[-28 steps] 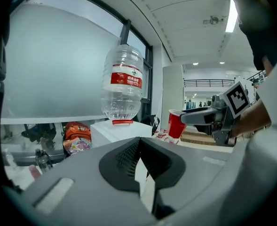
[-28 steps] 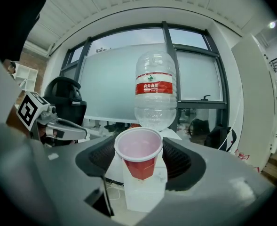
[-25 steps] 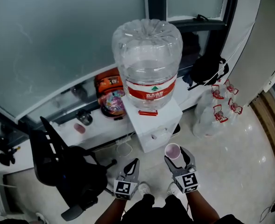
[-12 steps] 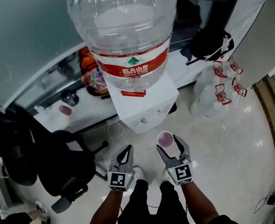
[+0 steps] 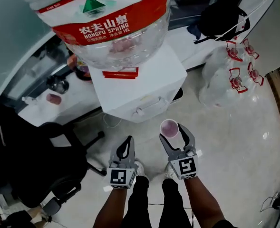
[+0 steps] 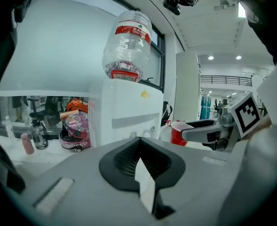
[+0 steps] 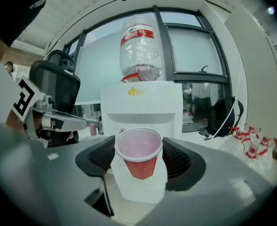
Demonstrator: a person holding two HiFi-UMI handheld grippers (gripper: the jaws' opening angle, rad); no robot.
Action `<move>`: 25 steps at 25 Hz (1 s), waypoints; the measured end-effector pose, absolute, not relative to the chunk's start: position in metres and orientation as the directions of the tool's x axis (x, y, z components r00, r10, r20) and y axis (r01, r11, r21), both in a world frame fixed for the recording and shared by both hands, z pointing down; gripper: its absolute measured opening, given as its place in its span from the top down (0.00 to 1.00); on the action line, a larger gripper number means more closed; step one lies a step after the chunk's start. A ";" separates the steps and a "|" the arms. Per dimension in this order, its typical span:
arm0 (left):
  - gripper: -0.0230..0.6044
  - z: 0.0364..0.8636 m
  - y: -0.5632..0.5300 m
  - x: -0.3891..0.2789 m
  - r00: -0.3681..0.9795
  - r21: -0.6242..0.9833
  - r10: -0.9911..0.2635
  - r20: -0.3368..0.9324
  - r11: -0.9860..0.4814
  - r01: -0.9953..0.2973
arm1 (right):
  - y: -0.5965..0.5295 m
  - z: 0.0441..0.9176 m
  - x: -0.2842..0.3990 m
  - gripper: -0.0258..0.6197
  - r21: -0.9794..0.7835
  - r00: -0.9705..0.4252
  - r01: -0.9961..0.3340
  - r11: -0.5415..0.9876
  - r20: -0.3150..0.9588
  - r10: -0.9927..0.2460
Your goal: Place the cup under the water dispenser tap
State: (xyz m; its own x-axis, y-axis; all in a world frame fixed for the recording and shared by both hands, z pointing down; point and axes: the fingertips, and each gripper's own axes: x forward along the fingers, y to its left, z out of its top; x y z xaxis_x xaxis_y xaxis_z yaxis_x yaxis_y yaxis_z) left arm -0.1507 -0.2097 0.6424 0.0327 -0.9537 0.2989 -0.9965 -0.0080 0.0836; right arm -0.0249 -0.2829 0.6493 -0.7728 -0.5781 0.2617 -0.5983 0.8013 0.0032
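Note:
A red plastic cup [image 5: 169, 127], empty with a pale inside, stands upright between the jaws of my right gripper [image 5: 172, 132], which is shut on it. In the right gripper view the cup [image 7: 139, 157] sits straight in front of the white water dispenser [image 7: 142, 105], still some way off. The dispenser [image 5: 139, 87] carries a big clear bottle [image 5: 106, 23] with a red label. Its tap area [image 5: 149, 107] faces me. My left gripper [image 5: 127, 142] hangs beside the right one, shut and empty, with its tips touching [image 6: 138, 142].
A black office chair [image 5: 30, 151] stands to the left. Clear water jugs with red handles [image 5: 227, 72] and a black backpack [image 5: 223, 18] are to the right. A white ledge [image 5: 40, 110] with small bottles runs behind the dispenser. My legs and shoes are below the grippers.
Both grippers have sunk lower and the head has come closer over the dispenser, whose bottle now fills the top of the head view. The cup stays in the right gripper.

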 end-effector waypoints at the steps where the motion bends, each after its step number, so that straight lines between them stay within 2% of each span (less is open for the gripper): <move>1: 0.94 0.652 -0.214 -0.151 0.030 0.082 -0.957 0.289 -0.006 -0.997 | -0.288 0.661 -0.025 0.48 -0.012 -0.770 -0.606 0.796 0.260 -0.583; 10: 0.94 0.729 -0.236 -0.157 0.016 0.058 -0.968 0.251 -0.001 -0.998 | -0.325 0.755 -0.046 0.48 0.095 -0.759 -0.577 0.811 0.303 -0.576; 15: 0.94 0.767 -0.241 -0.157 0.019 0.058 -0.962 0.273 -0.003 -0.998 | -0.351 0.791 -0.055 0.48 0.078 -0.742 -0.600 0.797 0.319 -0.590; 25: 0.94 0.781 -0.260 -0.142 0.055 0.082 -0.973 0.222 -0.037 -0.996 | -0.386 0.821 -0.071 0.48 0.088 -0.725 -0.609 0.788 0.342 -0.598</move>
State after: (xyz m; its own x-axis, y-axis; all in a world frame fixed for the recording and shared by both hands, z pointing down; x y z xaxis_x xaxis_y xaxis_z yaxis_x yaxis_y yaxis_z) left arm -0.1424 -0.2597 0.7810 0.0549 -0.9734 0.2222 -0.9959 -0.0375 0.0818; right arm -0.0706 -0.3864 0.8210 -0.7247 -0.5980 0.3422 -0.6089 0.7883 0.0881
